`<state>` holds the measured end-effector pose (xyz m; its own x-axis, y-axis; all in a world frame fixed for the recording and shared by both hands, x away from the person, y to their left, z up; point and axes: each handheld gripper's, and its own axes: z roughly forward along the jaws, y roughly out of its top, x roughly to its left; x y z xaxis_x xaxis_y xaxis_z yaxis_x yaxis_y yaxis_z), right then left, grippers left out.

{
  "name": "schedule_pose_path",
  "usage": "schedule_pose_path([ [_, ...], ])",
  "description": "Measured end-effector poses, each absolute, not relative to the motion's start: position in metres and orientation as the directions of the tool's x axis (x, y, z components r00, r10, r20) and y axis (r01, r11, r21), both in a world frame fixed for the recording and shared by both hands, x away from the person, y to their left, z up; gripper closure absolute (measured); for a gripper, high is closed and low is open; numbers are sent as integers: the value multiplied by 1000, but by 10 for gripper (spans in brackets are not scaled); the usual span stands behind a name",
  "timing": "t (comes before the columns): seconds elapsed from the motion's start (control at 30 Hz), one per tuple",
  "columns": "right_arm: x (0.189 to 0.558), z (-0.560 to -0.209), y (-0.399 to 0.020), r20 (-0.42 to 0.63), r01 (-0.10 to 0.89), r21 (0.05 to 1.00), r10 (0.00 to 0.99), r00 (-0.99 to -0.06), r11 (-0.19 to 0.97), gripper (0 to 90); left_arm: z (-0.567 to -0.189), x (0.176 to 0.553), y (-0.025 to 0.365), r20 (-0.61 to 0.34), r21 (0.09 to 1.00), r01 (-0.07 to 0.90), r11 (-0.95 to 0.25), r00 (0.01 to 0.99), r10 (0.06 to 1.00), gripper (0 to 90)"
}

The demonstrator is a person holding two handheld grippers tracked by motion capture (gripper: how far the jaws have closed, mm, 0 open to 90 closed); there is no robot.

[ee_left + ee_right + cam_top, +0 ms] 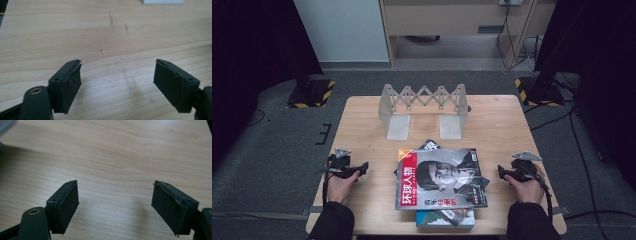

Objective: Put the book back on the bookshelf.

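Observation:
A pile of magazines [439,182] lies at the front middle of the wooden table [362,120], the top one with a red-titled cover and a portrait. My left gripper [362,167] rests on the table left of the pile, held in a hand; its jaws stand wide apart over bare wood [117,75] with nothing between them. My right gripper [502,172] rests right of the pile, likewise open over bare wood [115,195]. Neither touches the magazines.
A pale folding rack [424,107] with a scissor lattice and two flat feet stands at the table's back middle. Black stands with yellow-black striped bases [312,92] flank the table on the floor. Cables run across the carpet at right.

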<state>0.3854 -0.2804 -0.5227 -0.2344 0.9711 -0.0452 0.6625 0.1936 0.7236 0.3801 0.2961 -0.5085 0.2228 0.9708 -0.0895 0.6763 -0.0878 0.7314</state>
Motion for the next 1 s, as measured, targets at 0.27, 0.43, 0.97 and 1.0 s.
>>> schedule_pose_path([
  [0.27,378,-504,-274,-12,628,760,969,-246,168,242,-497,368,285,-115,762,639,-107,296,948,226],
  [0.43,373,-495,-270,-2,613,771,965,-264,169,257,-491,364,277,-144,770,630,-101,325,935,226],
  [0.97,366,-461,-258,41,551,824,954,-297,136,271,-478,339,261,-266,784,619,-49,406,874,270],
  [1.0,365,-460,-257,41,547,825,952,-303,138,271,-477,336,259,-276,782,621,-48,414,867,274],
])
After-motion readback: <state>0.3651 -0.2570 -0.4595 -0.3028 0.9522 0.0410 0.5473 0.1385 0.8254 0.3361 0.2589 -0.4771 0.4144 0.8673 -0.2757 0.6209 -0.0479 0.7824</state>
